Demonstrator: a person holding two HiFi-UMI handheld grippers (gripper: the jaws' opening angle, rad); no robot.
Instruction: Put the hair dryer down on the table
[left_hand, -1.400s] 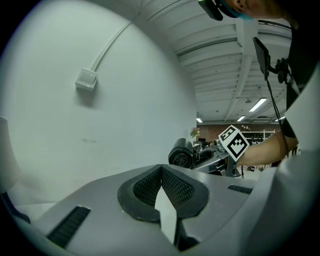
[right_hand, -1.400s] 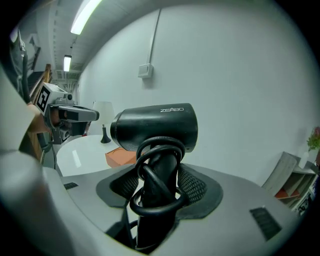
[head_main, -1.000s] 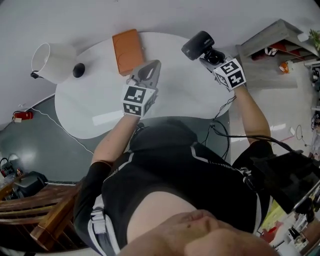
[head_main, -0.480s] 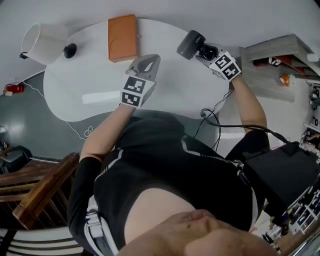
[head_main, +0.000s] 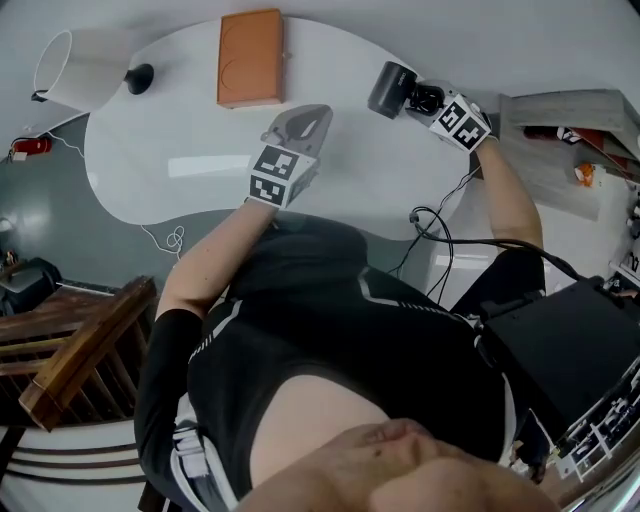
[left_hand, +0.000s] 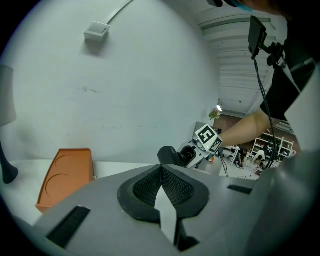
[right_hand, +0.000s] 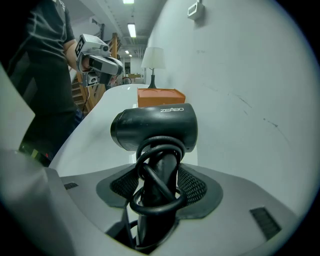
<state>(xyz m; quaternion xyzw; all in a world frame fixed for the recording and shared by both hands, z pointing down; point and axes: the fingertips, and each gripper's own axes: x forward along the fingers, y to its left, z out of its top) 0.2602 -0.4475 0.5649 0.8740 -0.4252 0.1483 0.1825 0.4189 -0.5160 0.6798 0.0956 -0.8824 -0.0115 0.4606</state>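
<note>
The black hair dryer (right_hand: 154, 129) has its handle, wrapped in its coiled cord, clamped between the jaws of my right gripper (right_hand: 159, 190). In the head view the hair dryer (head_main: 390, 90) is held over the far right part of the white table (head_main: 190, 170), with my right gripper (head_main: 425, 100) just behind it. My left gripper (head_main: 305, 125) hovers over the table's middle, its jaws pressed together with nothing between them. From the left gripper view the hair dryer (left_hand: 171, 155) shows beyond the shut jaws (left_hand: 161, 175).
An orange box (head_main: 250, 57) lies at the table's far side. A white lamp shade (head_main: 72, 68) and its dark base (head_main: 140, 77) stand at the far left. Wooden furniture (head_main: 70, 350) sits left of me, a grey shelf unit (head_main: 560, 140) to the right, cables (head_main: 440, 225) hanging off the table edge.
The view has shifted, and my right gripper with the hair dryer has moved slightly right and farther over the table. The left gripper keeps its place, still shut.
</note>
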